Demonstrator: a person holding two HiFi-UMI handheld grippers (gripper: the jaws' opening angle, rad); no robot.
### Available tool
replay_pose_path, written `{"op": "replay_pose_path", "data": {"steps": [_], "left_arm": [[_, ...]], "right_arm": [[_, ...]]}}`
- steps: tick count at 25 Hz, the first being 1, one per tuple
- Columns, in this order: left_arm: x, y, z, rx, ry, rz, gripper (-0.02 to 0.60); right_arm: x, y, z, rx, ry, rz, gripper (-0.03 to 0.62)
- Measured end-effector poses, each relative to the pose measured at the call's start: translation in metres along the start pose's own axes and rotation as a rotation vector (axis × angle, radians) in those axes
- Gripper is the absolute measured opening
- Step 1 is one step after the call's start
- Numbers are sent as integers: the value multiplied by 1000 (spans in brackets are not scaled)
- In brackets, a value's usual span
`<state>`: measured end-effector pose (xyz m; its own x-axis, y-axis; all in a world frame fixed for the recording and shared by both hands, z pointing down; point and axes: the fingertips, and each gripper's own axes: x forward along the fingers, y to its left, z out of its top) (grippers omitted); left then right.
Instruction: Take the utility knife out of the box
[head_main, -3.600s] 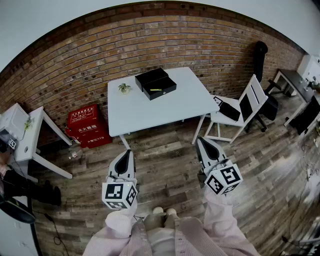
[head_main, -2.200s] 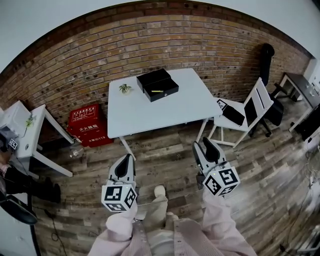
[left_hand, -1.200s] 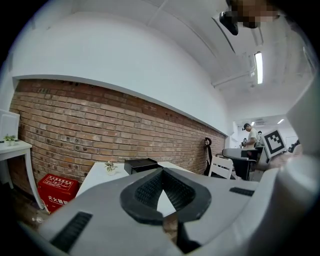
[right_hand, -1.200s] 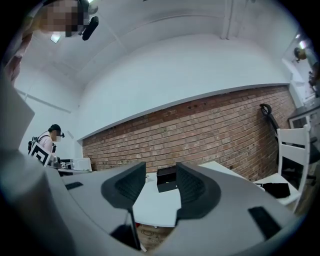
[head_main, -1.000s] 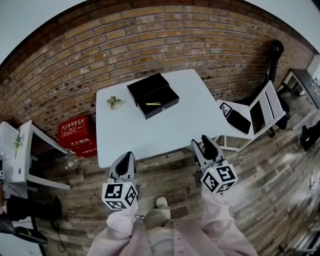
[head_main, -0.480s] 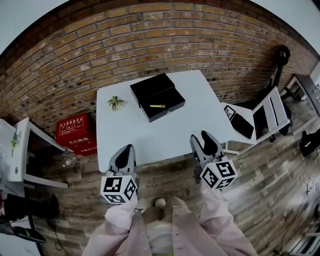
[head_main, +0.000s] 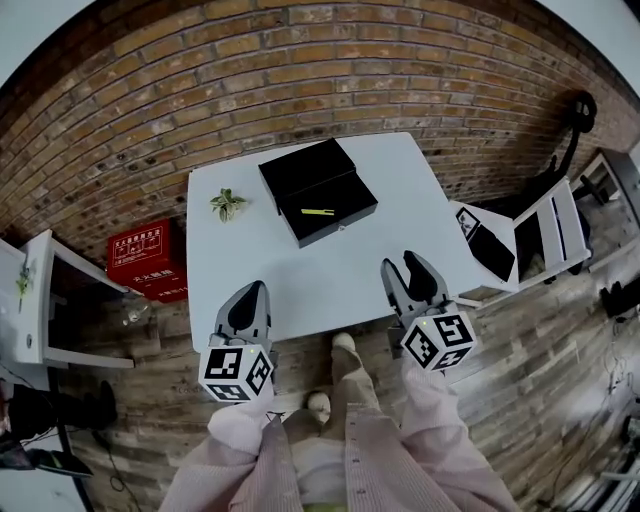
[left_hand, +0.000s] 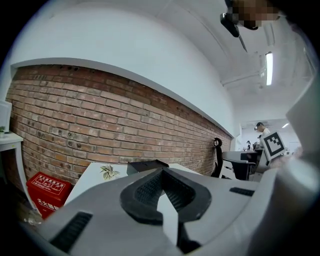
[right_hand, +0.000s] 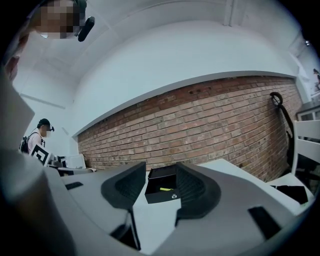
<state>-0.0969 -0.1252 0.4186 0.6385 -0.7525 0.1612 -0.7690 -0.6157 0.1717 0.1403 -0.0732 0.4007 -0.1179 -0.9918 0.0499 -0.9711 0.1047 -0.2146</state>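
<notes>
In the head view, an open black rectangular box (head_main: 340, 205) sits at the far middle of the white square tabletop (head_main: 330, 270), with its lid laid back toward the brick wall. The slim yellow-green utility knife (head_main: 318, 211) lies inside on the box floor, its long axis running roughly left to right. The left gripper (head_main: 252, 288) and right gripper (head_main: 402, 265) hover over the near edge, both well short of the box. The knife lies ahead of them and between their two lines, about equally far from each. A red crate (head_main: 145, 262) on the floor carries white characters too small to read.

In the left gripper view, the left gripper (left_hand: 160, 172) has its jaws pressed together and holds nothing. The box (left_hand: 147, 165) shows just above them.

In the right gripper view, the right gripper (right_hand: 161, 171) has its jaws well apart and empty. The box (right_hand: 159, 196) and knife (right_hand: 166, 189) are framed in the gap, straight ahead across the tabletop (right_hand: 227, 165). By my reading, this arm is the better placed to reach in.
</notes>
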Motion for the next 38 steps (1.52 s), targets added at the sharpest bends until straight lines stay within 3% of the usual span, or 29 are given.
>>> {"op": "replay_pose_path", "data": {"steps": [17, 38], "left_arm": [[120, 32, -13, -64, 94, 84, -8], [194, 51, -46, -167, 184, 208, -8]], "right_arm": [[143, -49, -20, -28, 168, 151, 171], [240, -51, -80, -172, 465, 463, 170]]}}
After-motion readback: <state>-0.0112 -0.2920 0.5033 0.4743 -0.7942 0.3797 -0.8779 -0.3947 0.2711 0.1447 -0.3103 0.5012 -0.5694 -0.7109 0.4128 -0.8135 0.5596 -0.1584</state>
